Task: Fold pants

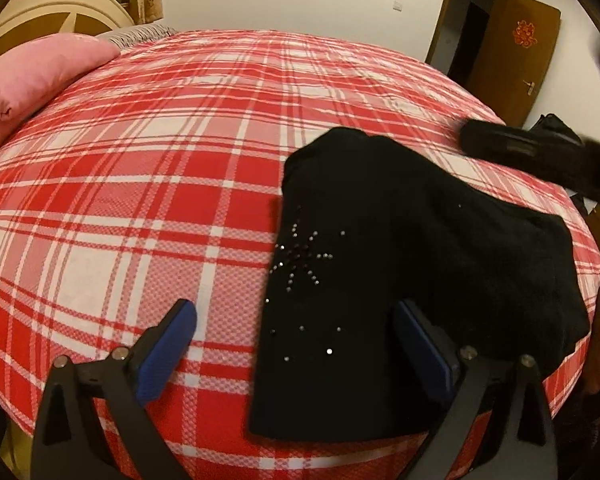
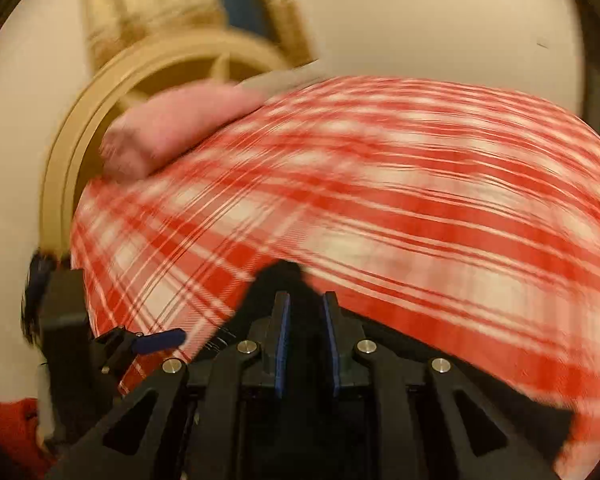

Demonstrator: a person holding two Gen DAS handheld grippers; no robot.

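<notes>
The bed (image 1: 148, 168), one, in red-and-white plaid, fills everything ahead of both my jaws. On it lie the pants (image 1: 420, 240), one black pair. They start just ahead of the jaws of my left gripper (image 1: 296, 312), reaching in between them on the right-hand side, while the left side has only plaid under it. Their long axis runs away from those jaws and leans right, with the far end widening to the right. These jaws stand wide apart and grip nothing.

One pink pillow (image 1: 36, 76) sits far off to the left.

My right gripper (image 2: 307, 300) is beyond the pants' far right corner. Its jaws are almost together and pinch a small peak of black cloth, by its colour the pants.

One starburst of rhinestones (image 1: 300, 258) glints near the pants' left edge.
</notes>
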